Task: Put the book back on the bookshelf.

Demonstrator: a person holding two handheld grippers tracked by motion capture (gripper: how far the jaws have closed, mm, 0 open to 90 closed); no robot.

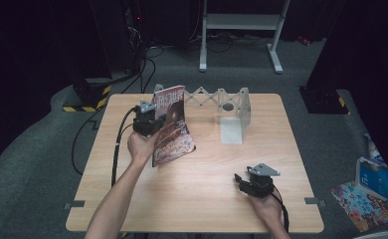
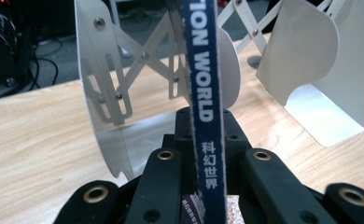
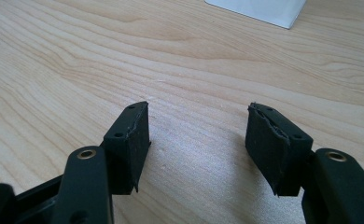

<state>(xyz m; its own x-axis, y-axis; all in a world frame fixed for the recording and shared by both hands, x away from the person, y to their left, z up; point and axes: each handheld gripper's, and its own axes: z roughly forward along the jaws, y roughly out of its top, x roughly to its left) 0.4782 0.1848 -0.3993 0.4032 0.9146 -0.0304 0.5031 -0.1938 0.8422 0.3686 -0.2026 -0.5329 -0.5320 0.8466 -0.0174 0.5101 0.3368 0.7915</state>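
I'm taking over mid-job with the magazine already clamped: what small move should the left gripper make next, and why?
Probably ease the left gripper forward, keeping the magazine upright, to slide it between the plates of the metal rack. The gripper is shut on the magazine's spine, the magazine stands just in front of the rack's left end plate, and the gap to the next plate looks free. The right gripper rests open on the table, so it offers no support.

The worktop (image 1: 197, 189) is pale wood grain with rounded corners, standing on grey carpet. A white metal book rack (image 1: 232, 112) with a scissor-lattice back stands along its far edge, its end plates upright and one flat foot reaching toward the middle. A magazine (image 1: 172, 127) stands upright just beside the rack's left end.
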